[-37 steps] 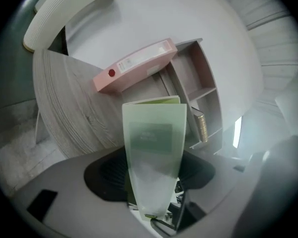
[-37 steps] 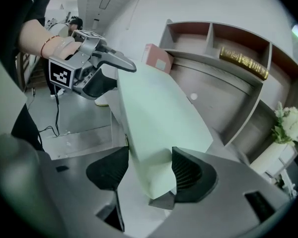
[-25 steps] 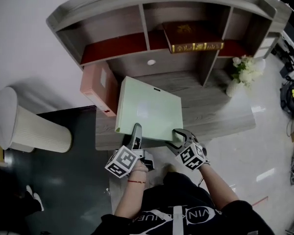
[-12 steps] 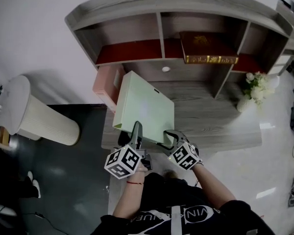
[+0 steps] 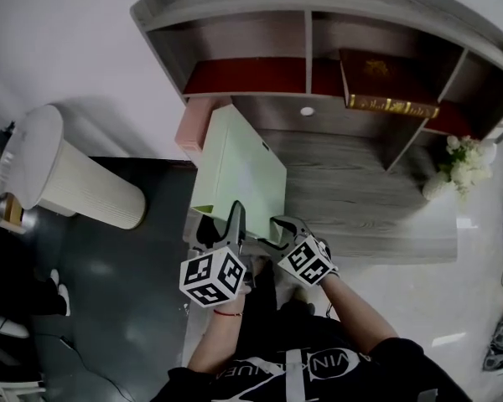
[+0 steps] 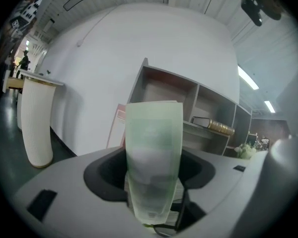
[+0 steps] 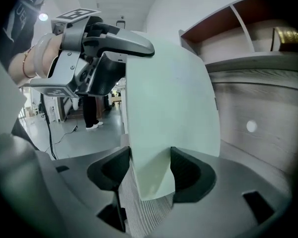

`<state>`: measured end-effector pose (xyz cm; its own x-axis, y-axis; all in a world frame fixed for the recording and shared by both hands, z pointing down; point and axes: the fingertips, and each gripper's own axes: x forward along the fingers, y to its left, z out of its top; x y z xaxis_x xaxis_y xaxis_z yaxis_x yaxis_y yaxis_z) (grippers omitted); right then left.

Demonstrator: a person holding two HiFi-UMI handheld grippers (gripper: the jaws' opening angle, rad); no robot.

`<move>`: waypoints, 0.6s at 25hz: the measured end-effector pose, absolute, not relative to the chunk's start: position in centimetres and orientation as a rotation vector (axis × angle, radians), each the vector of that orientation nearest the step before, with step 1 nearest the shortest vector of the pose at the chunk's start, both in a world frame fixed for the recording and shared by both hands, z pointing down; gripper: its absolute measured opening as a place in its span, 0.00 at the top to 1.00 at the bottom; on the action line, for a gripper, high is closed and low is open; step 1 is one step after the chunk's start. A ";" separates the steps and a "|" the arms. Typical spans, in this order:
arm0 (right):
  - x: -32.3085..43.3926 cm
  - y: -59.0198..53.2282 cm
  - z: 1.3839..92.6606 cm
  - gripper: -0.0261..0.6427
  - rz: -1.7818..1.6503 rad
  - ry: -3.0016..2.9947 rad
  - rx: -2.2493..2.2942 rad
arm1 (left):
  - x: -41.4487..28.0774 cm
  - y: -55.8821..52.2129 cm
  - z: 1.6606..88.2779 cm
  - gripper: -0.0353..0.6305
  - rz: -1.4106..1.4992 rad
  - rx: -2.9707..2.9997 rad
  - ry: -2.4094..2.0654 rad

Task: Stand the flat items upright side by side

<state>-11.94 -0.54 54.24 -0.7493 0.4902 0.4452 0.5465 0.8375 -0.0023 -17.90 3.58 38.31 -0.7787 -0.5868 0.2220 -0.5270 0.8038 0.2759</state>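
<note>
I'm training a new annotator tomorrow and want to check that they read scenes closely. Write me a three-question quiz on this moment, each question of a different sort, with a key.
1. Multiple choice: the left gripper and the right gripper are both clamped on which thing?
A) the pale green book
B) the pink folder
C) the white ribbed pedestal

2. True or false: the gold-edged book lies flat in a shelf compartment.

3. Fill in: in the head view, the white flowers stand at the ____ end of the desk.

Key: 1 A; 2 true; 3 right.
</note>
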 end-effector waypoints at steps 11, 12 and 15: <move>-17.6 0.7 54.2 0.57 -0.126 -2.566 -0.762 | -22.3 3.9 38.3 0.52 -0.153 0.848 -2.697; -18.0 0.9 54.4 0.57 -0.123 -2.559 -0.764 | -22.5 4.1 38.5 0.52 -0.144 0.844 -2.690; -18.8 1.4 54.9 0.57 -0.116 -2.543 -0.773 | -22.8 4.2 38.9 0.52 -0.100 0.850 -2.679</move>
<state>-18.82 1.36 54.87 -0.7272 0.5038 0.4662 0.5443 0.8370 -0.0555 -22.77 4.24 38.87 -0.7686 -0.5718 0.2870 -0.5489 0.8198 0.1634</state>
